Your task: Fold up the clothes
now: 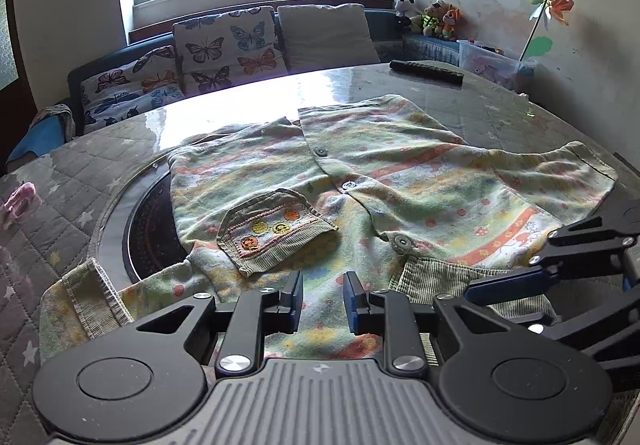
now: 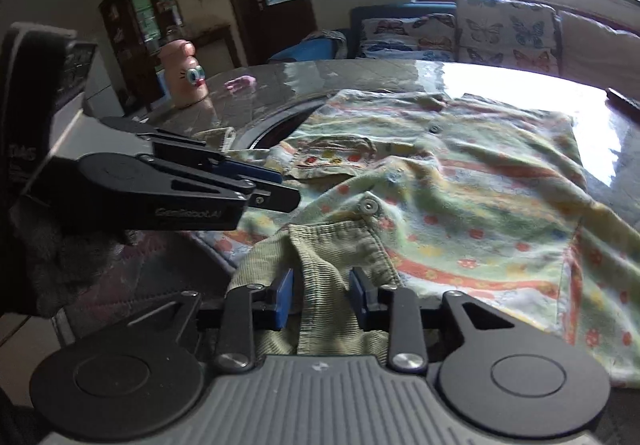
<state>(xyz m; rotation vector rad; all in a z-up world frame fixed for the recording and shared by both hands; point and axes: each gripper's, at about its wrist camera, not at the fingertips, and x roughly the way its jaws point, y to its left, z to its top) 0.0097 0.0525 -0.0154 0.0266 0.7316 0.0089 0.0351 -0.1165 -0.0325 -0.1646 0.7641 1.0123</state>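
A child's patterned green shirt with buttons and a corduroy chest pocket lies spread flat on the round table; it also shows in the right wrist view. My left gripper is open just above the shirt's near edge, holding nothing. My right gripper is open, its fingers on either side of the corduroy collar at the near edge. The right gripper also shows in the left wrist view, and the left gripper in the right wrist view.
A black remote lies at the table's far edge. A pink toy figure and a small pink item sit at the far left. A dark round inset lies under the shirt. A sofa with butterfly cushions stands behind.
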